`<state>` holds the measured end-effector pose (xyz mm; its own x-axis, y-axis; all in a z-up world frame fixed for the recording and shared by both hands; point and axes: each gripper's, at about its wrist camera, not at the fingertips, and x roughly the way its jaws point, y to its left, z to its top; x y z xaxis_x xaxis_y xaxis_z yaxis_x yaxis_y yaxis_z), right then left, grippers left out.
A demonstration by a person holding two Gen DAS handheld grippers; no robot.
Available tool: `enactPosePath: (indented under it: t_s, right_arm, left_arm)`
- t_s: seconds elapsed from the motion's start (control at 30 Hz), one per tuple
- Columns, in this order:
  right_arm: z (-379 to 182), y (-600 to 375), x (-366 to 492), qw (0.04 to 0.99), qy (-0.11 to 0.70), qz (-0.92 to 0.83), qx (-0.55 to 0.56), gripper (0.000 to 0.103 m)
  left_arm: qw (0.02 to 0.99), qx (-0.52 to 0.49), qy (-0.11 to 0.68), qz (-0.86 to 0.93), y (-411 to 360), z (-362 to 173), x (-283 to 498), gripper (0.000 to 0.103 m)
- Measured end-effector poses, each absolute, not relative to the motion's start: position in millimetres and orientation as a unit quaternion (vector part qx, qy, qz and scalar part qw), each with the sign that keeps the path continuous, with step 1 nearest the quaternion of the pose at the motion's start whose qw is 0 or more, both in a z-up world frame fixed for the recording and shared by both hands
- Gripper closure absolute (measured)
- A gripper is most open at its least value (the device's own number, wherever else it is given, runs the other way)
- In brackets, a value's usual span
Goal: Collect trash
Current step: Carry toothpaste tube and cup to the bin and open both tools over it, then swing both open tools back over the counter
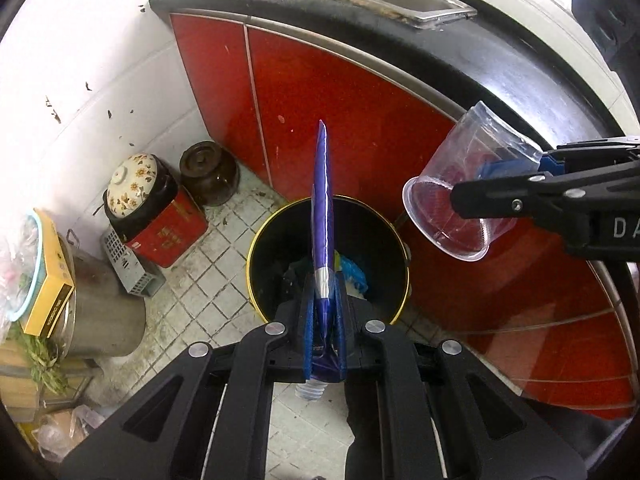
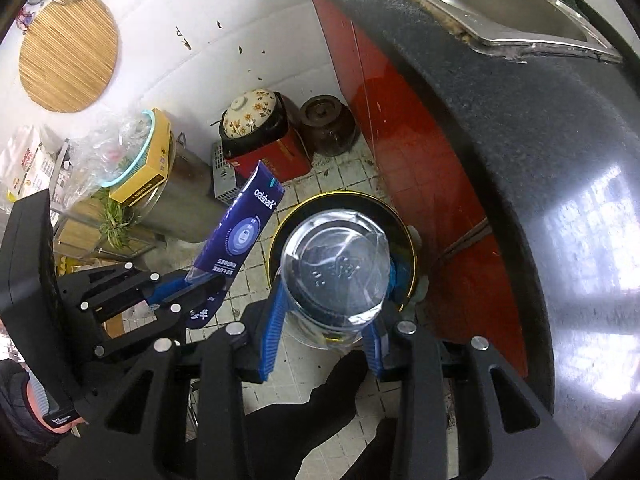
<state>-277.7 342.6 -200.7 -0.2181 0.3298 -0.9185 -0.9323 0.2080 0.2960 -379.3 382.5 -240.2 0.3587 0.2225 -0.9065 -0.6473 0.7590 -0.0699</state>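
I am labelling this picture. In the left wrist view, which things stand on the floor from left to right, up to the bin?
Steel pot → red box with the flowered lid above it → brown jar → black trash bin.

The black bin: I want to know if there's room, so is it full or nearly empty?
Nearly empty. The black bin shows bare inner walls, with only some blue and dark trash at the bottom.
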Motion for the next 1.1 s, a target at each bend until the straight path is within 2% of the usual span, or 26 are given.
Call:
enactPosePath:
  t_s: [0.17, 0.23, 0.3, 0.37, 0.43, 0.7, 0.73, 0.77, 0.8, 0.83, 0.87, 1.0, 1.1]
  right_arm:
    - [-200.0, 350.3, -275.3, 0.561, 0.538, 0.564, -0.281, 0.065]
    - [-199.4, 351.7, -273.1, 0.562, 0.538, 0.561, -0.283, 0.061]
    - [-201.9, 353.9, -272.0, 0.561, 0.540, 0.558, -0.286, 0.054]
    - [-204.4, 356.5, -270.4, 0.560, 0.540, 0.556, -0.292, 0.049]
    - [-205.5, 358.2, -268.2, 0.557, 0.542, 0.558, -0.291, 0.045]
    - [-196.6, 357.1, -263.2, 0.560, 0.538, 0.562, -0.284, 0.042]
    - [-191.5, 353.7, -261.0, 0.563, 0.536, 0.563, -0.280, 0.039]
    - [-186.0, 351.7, -259.6, 0.567, 0.534, 0.564, -0.274, 0.038]
    - [-180.5, 348.5, -257.0, 0.571, 0.532, 0.565, -0.269, 0.033]
    - [-168.5, 340.6, -251.5, 0.579, 0.528, 0.565, -0.257, 0.025]
    - [-158.1, 334.3, -247.5, 0.587, 0.523, 0.566, -0.246, 0.024]
    - [-101.6, 280.2, -213.3, 0.647, 0.484, 0.554, -0.203, 0.012]
    - [-62.9, 214.6, -171.0, 0.713, 0.457, 0.503, -0.174, 0.008]
  left_arm:
    - [0.796, -0.219, 0.495, 0.271, 391.4, -243.6, -375.5, 0.095]
    - [0.795, -0.225, 0.495, 0.269, 396.2, -245.5, -373.9, 0.094]
    - [0.794, -0.224, 0.496, 0.272, 399.9, -247.7, -372.9, 0.083]
    - [0.793, -0.227, 0.493, 0.276, 403.4, -249.0, -373.3, 0.047]
    - [0.794, -0.228, 0.488, 0.282, 404.9, -247.9, -374.2, 0.044]
    - [0.792, -0.226, 0.488, 0.288, 406.3, -244.7, -375.2, 0.044]
    - [0.793, -0.225, 0.488, 0.287, 405.2, -242.1, -374.3, 0.039]
    - [0.794, -0.222, 0.487, 0.287, 403.9, -238.1, -373.0, 0.031]
    - [0.796, -0.218, 0.485, 0.289, 402.4, -233.5, -372.0, 0.025]
    - [0.800, -0.212, 0.480, 0.292, 399.5, -226.3, -370.3, 0.015]
    - [0.802, -0.203, 0.476, 0.298, 395.7, -217.2, -367.5, 0.011]
    - [0.823, -0.177, 0.459, 0.283, 377.4, -178.6, -350.0, 0.010]
    - [0.851, -0.154, 0.441, 0.242, 351.5, -146.0, -320.5, 0.008]
